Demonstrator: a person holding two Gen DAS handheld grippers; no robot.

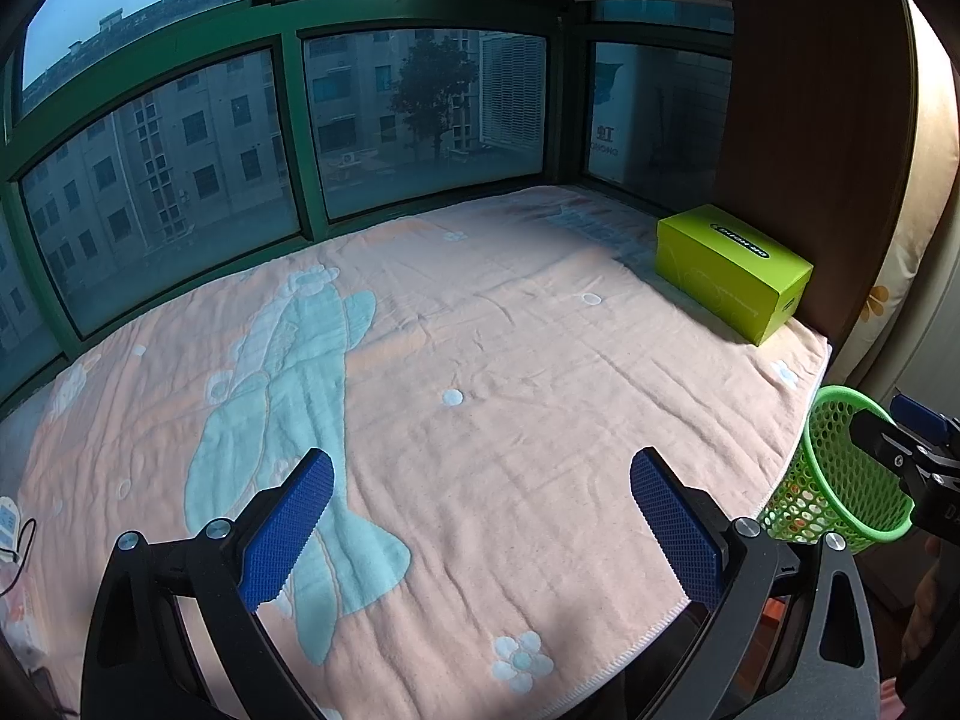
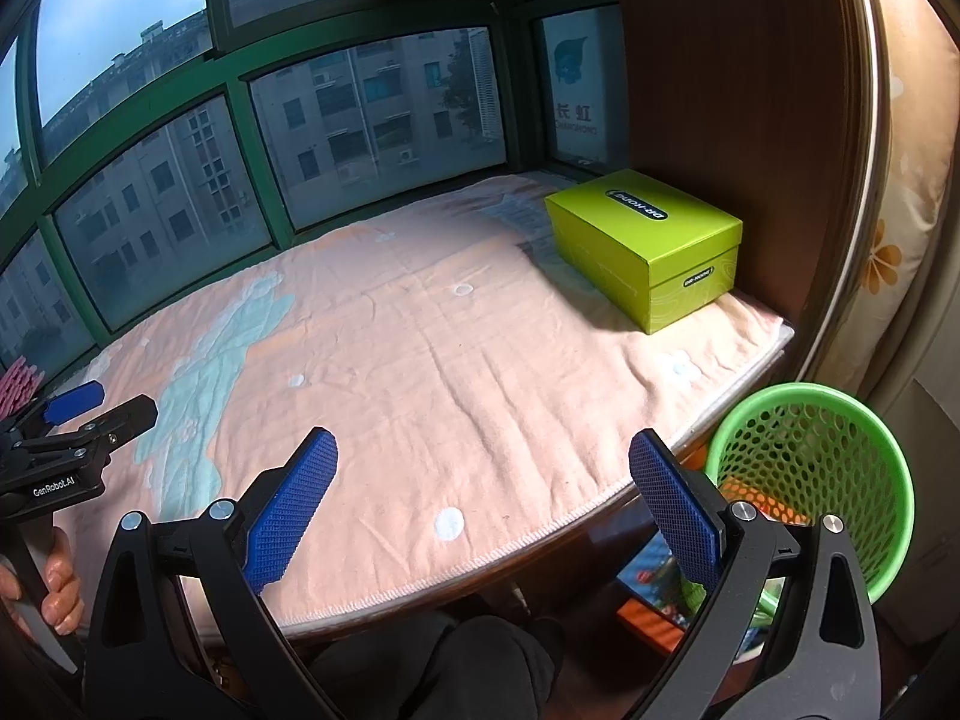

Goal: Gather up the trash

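At the left, the left tongs (image 1: 480, 531) are held wide apart and empty over the pink blanket (image 1: 510, 360). Further right, a lime cardboard box (image 2: 645, 246) is set against the wooden panel (image 2: 738, 90); it is judged light, stiff and crushable, best gripped across its narrow end. The right tongs (image 2: 480, 516) are likewise spread and empty. A green mesh basket (image 2: 810, 468) stands beside the edge.

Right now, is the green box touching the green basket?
Apart. The right wrist view shows the green box sitting on the blanket, while the green basket stands beyond the blanket's edge, with bare blanket plainly between them.
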